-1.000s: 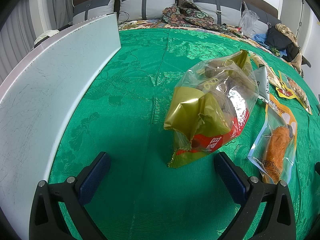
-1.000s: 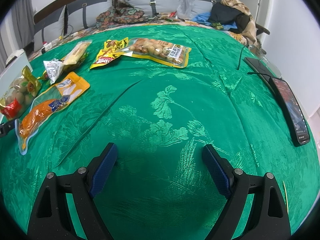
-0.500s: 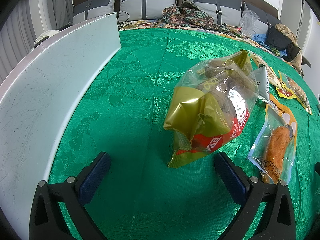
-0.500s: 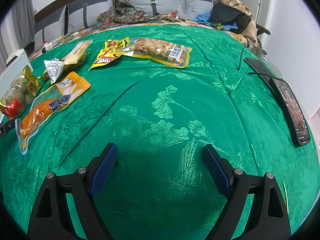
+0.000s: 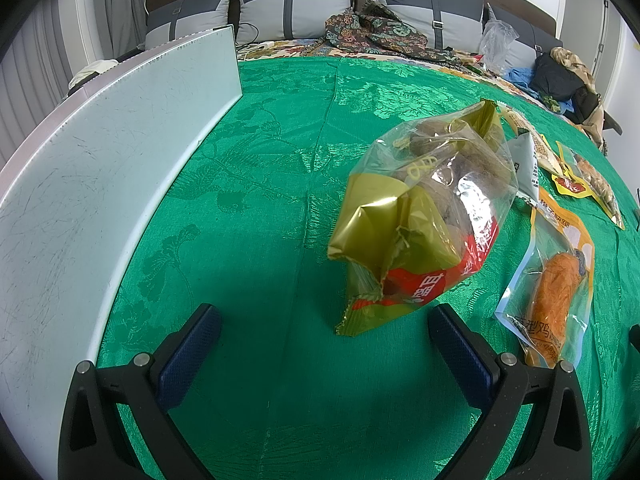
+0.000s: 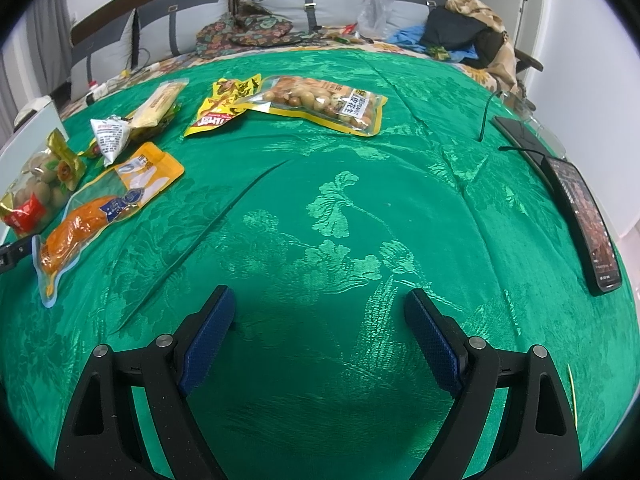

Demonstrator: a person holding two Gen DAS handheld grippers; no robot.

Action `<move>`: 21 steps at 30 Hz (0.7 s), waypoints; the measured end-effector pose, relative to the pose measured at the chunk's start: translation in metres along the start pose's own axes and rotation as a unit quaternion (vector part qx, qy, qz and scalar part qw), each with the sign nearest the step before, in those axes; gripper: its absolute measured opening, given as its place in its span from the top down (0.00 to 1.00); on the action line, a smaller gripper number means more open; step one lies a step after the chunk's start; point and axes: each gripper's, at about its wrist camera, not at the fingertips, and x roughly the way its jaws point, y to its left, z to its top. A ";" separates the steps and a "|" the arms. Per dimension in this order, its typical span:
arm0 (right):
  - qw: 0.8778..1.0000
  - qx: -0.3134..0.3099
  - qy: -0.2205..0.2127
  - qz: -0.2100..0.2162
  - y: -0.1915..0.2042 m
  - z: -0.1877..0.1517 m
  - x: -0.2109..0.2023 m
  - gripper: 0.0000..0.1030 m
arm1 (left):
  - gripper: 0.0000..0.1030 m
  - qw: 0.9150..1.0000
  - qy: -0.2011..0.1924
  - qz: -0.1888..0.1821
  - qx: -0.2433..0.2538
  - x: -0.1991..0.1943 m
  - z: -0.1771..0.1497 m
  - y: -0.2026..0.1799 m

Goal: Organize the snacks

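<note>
A gold, clear and red snack bag (image 5: 428,216) of round brown pieces lies on the green cloth just ahead of my left gripper (image 5: 324,324), which is open and empty. An orange sausage pouch (image 5: 554,280) lies right of that bag. In the right wrist view the same gold bag (image 6: 36,192) and orange pouch (image 6: 100,208) sit at far left. Further back lie a white packet (image 6: 110,134), a pale long packet (image 6: 158,104), a yellow packet (image 6: 224,104) and a bag of nuts (image 6: 320,102). My right gripper (image 6: 318,316) is open over bare cloth.
A tall white board (image 5: 92,168) stands along the left side of the cloth. Two dark phones (image 6: 580,216) and a cable (image 6: 486,116) lie at the right edge. Grey cushions (image 5: 296,4), patterned fabric and clothes sit behind the green cloth (image 6: 340,208).
</note>
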 end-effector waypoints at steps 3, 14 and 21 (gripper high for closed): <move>1.000 -0.001 0.000 0.001 0.000 0.000 0.000 0.13 | 0.00 1.000 0.000 0.000 0.000 0.000 0.000 0.000; 1.000 -0.009 0.000 0.004 0.004 0.001 0.001 0.13 | 0.00 1.000 0.000 0.000 0.000 0.000 0.000 0.000; 1.000 -0.010 0.000 0.005 0.003 0.001 0.002 0.13 | 0.00 1.000 0.000 0.000 0.000 0.000 0.000 0.000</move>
